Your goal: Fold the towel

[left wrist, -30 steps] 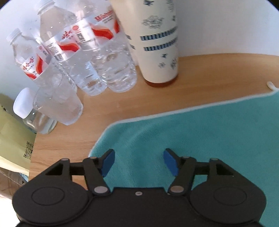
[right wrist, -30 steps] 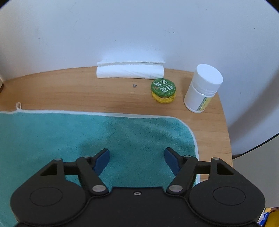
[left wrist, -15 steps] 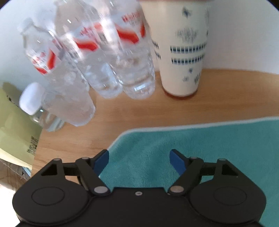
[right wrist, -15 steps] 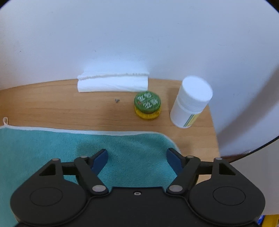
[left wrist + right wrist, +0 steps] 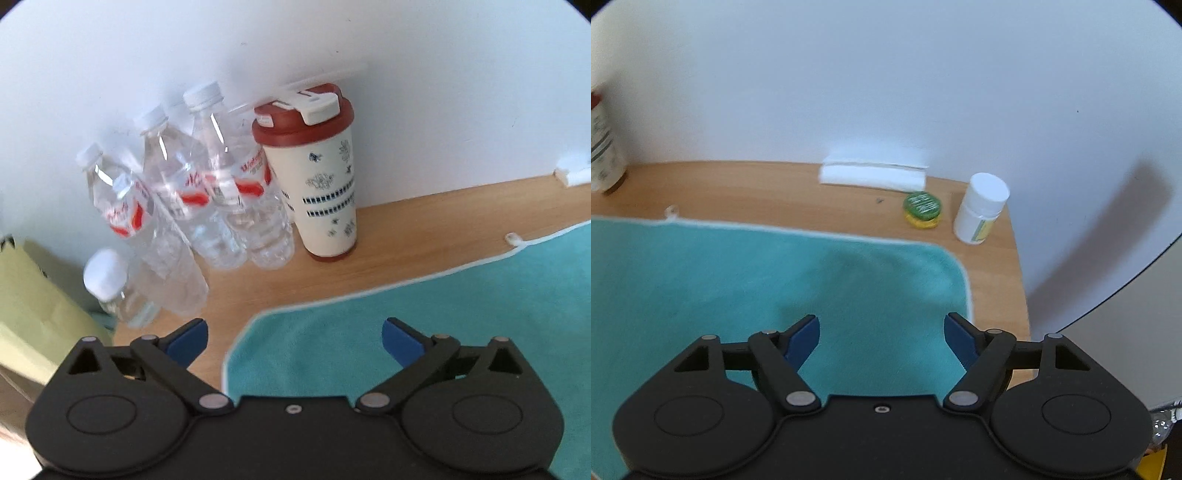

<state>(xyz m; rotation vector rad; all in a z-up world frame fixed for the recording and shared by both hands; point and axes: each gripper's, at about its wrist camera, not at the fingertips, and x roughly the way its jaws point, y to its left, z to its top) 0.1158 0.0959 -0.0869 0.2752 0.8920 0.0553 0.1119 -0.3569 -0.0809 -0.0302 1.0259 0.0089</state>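
A teal towel (image 5: 424,325) with a white hem lies flat on the wooden table (image 5: 406,236). My left gripper (image 5: 293,334) hovers over the towel's far-left rounded corner; its jaws are opening wide and nothing is between its blue pads. In the right wrist view the same towel (image 5: 757,280) fills the lower left, its far-right corner rounded. There my right gripper (image 5: 881,332) hangs open above the cloth near that corner, with nothing in its jaws. A small white hanging loop (image 5: 513,238) sticks out from the towel's far edge.
Several clear water bottles (image 5: 207,206) and a cream tumbler with a red lid (image 5: 321,184) stand at the back left by the white wall. A folded white cloth (image 5: 873,175), a green-lidded tin (image 5: 921,210) and a white pill bottle (image 5: 980,214) sit at the back right. The table edge (image 5: 1021,295) runs close to the towel's right side.
Both grippers have risen and pulled back, so more of the wall, bottles and table shows. The left jaws have spread much wider; the right jaws stand about the same.
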